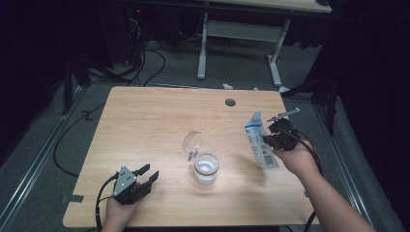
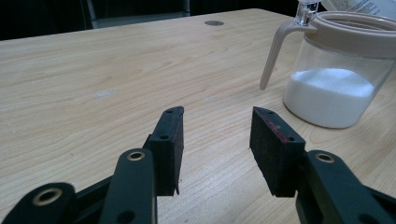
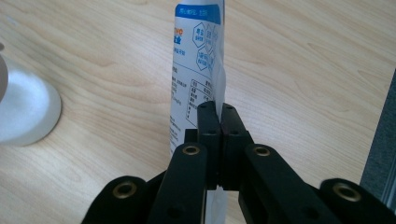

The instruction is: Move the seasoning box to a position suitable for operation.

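My left tongs (image 1: 145, 175): black linked arms, brass-ringed pivot holes, flat black pads (image 2: 171, 140), one red-smudged; grey three-cornered plate (image 1: 125, 180) on top, black cable (image 1: 100, 198) trailing. My right tongs (image 1: 282, 131): same black build, black cable (image 1: 309, 150). My forearms bare, no sleeves.

The right gripper (image 3: 219, 116) is pinching a white-and-blue packet (image 3: 196, 70) between closed jaws; the wooden table (image 3: 303, 70) is lying beneath — a white-filled jar (image 3: 23, 109) sitting at the left edge.

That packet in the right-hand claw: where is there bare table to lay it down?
The far half of the table, beyond the jar up to the small round hole, is bare. So is the left stretch between the jar and the left gripper. The packet hangs near the right edge; the jar crowds the middle.
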`<state>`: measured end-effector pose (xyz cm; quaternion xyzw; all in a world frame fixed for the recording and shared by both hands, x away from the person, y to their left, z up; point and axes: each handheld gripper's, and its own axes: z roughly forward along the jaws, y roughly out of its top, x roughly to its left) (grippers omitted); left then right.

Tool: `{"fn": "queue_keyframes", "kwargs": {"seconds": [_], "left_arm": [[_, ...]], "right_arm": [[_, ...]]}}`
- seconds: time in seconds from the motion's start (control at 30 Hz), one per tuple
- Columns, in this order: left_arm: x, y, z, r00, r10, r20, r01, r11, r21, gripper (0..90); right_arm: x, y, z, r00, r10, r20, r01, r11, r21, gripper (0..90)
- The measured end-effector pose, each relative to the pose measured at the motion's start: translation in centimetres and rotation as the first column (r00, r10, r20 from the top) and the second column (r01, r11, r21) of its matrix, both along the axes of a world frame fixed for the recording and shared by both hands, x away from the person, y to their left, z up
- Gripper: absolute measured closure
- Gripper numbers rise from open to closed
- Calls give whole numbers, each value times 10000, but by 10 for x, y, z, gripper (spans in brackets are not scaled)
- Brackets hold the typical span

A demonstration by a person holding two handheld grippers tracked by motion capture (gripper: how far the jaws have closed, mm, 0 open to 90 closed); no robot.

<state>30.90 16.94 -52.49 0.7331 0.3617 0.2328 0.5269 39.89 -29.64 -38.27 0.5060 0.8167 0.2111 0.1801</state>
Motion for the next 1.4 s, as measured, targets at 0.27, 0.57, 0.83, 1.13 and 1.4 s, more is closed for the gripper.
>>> {"fn": "queue_keyframes", "kwargs": {"seconds": [0.27, 0.57, 0.83, 1.13, 1.4], "left_arm": [[1, 1, -1, 10000, 41, -59, -41, 10000, 19, 551], [2, 3, -1, 9999, 109, -96, -110, 9999, -21, 551], [2, 4, -1, 9999, 114, -112, -114, 9999, -25, 551], [2, 4, -1, 9997, 162, -170, -163, 9998, -58, 551], [1, 6, -1, 9997, 187, -159, -187, 9998, -34, 550]], "right_arm": [[-6, -5, -6, 9979, -235, 596, 213, 9991, 374, 897], [-12, -6, -17, 9933, -439, 1072, 372, 9973, 640, 897], [-22, -13, -28, 9816, -853, 1708, 650, 9906, 1207, 896], [-35, -21, -39, 9593, -1112, 2594, 710, 9846, 1596, 896], [-42, -23, -47, 9393, -1368, 3145, 777, 9781, 1933, 897]]}}
